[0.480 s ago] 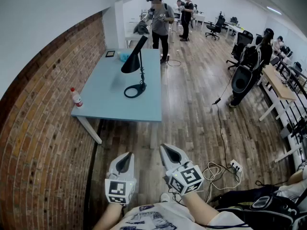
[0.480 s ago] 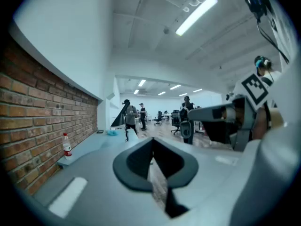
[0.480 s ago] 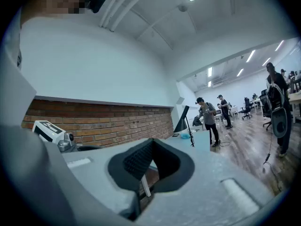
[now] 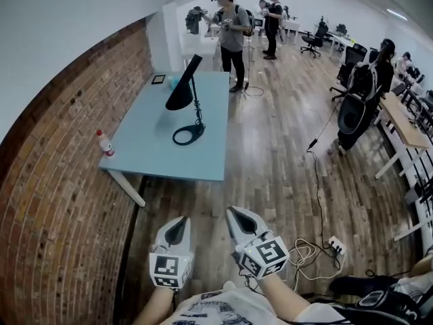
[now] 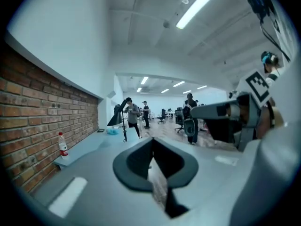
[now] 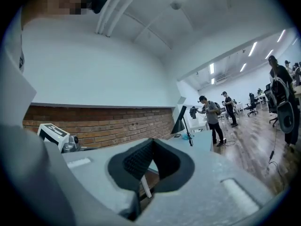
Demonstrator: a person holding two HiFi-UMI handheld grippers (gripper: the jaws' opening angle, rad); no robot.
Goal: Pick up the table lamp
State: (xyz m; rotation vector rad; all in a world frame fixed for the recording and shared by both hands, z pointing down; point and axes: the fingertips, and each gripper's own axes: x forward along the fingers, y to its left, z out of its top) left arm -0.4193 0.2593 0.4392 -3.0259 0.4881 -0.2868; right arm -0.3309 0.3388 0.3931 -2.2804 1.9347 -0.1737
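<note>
- Table lamp [image 4: 181, 95] first: where does it stand?
- On the pale blue table [image 4: 145, 151] by the brick wall [image 4: 61, 181], toward the table's right edge and about midway along it. Its ring base lies flat on the top, a thin stem rises from the base, and the black shade leans up and away toward the far end.
- And the two grippers?
- Both are low, close to the person's body, with bare wooden floor [image 4: 270, 175] between them and the table. The left gripper [image 4: 179, 222] has its jaws pressed together with nothing between them. The right gripper [image 4: 233, 212] is the same, closed and empty.
- Why closed?
- Probably because there is nothing in reach to grasp. They look carried, not yet working, and both point roughly toward the table. I'd say the approach has barely begun.
- Is anything in the way?
- A bottle [image 4: 105, 143] with a red cap stands at the table's near left corner, well apart from the lamp. A small dark square and something light blue lie at the far end. People stand beyond that end, clear of the lamp.
- Where would you grip it?
- The stem seems the likeliest hold, since it is slim enough for two jaws. The jaws must spread first. With the shade leaning to one side, the lamp may want to tip once it is lifted, so the second gripper could steady it.
</note>
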